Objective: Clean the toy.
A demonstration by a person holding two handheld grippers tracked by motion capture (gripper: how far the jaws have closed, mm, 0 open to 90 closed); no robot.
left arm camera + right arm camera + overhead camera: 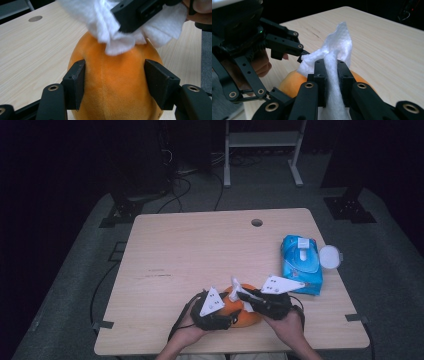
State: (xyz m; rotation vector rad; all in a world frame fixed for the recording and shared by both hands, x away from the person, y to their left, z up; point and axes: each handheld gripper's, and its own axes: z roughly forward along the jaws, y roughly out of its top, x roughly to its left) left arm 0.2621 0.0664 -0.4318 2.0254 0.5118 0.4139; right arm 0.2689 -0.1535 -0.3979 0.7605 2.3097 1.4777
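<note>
On light wood table [200, 250], dark room behind: left gripper [113, 82] hugging orange toy [112, 87]; right gripper [329, 75] pinching white wipe [335, 47], maybe damp.

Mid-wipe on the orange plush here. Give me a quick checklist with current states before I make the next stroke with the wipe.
1. Left tool braces the orange plush toy, a jaw on each side: ok.
2. Right tool shut on the white wipe: ok.
3. Wipe touching the toy's top, left gripper view: ok.
4. Wipe firmly seated against slipping: cannot tell.
5. Blue wipes pack lies away from both tools: ok.
6. Toy resting on the table, well inside its edge: ok.
</note>
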